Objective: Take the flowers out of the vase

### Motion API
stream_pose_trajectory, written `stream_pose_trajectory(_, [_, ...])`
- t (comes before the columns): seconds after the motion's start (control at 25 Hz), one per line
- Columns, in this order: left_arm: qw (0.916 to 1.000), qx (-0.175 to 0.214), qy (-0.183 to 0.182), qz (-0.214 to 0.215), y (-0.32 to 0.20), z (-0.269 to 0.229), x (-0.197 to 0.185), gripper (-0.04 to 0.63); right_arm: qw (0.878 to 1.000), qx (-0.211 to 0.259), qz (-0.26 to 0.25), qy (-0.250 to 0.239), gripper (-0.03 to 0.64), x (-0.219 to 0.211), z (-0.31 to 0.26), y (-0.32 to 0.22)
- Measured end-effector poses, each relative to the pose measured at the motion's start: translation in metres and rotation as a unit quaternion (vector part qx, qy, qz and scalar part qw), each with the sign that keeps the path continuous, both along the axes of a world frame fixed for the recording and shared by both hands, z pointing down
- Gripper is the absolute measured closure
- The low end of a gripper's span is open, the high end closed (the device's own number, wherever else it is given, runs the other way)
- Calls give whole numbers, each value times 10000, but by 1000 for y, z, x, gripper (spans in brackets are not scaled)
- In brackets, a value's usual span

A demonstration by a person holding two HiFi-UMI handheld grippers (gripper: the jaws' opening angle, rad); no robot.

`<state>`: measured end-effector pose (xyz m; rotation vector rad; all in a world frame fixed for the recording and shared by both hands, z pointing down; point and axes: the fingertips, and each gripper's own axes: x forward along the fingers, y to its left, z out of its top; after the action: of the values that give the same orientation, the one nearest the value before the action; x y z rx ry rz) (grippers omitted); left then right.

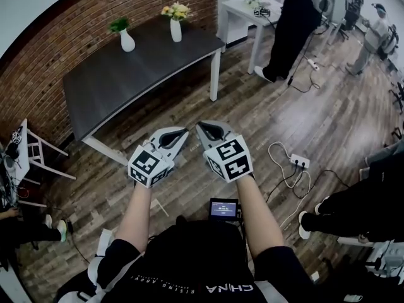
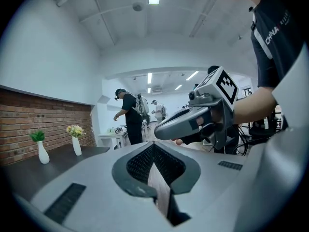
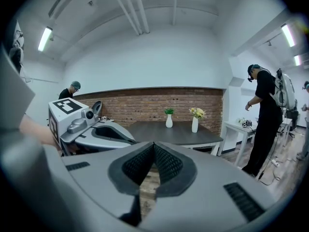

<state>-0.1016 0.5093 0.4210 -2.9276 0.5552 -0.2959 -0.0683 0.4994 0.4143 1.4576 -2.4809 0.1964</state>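
Far across the room: flowers (image 1: 175, 9), a small loose bunch of pale yellow and peach blooms with a little green among them. Upright in a slim white vase (image 1: 175, 30), narrow at the neck and wider in the belly. Set near the back edge of a dark grey tabletop (image 1: 126, 87), toward its right end in the head view, close before a red brick wall (image 1: 57, 43). To the left on the same tabletop, well apart, a second white vase (image 1: 127, 41) of like shape, with a green plant (image 1: 118, 24), a short leafy tuft. Blooms too small in every view to tell single petals or stems.

Nearer the camera, over the wooden floor (image 1: 265, 118) and well short of the tabletop: left hand-held gripper (image 1: 182, 134) and right hand-held gripper (image 1: 203, 130), side by side, tips angled toward each other and nearly meeting. Both clenched, ribbed dark pads pressed together at the tips, nothing caught between. Neither touching flowers or vase.

Beyond the tabletop's right end, a white side table (image 1: 243, 8), and beside it a person (image 1: 290, 24) in dark clothes, standing.
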Motion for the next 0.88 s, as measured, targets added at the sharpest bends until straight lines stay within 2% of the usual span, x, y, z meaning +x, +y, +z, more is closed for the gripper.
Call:
stream_pose_trajectory(0.28, [9996, -206, 91, -151, -11, 3, 12, 592, 10000, 46, -14, 67, 611, 16, 4, -3])
stream_pose_trajectory(0.68, [9983, -298, 186, -462, -12, 1, 49, 592, 9998, -5, -88, -156, 611, 65, 7, -5])
stream_pose_trajectory(0.88, [9975, -377, 162, -567, -22, 8, 57, 592, 9995, -56, -111, -288, 611, 75, 13, -23])
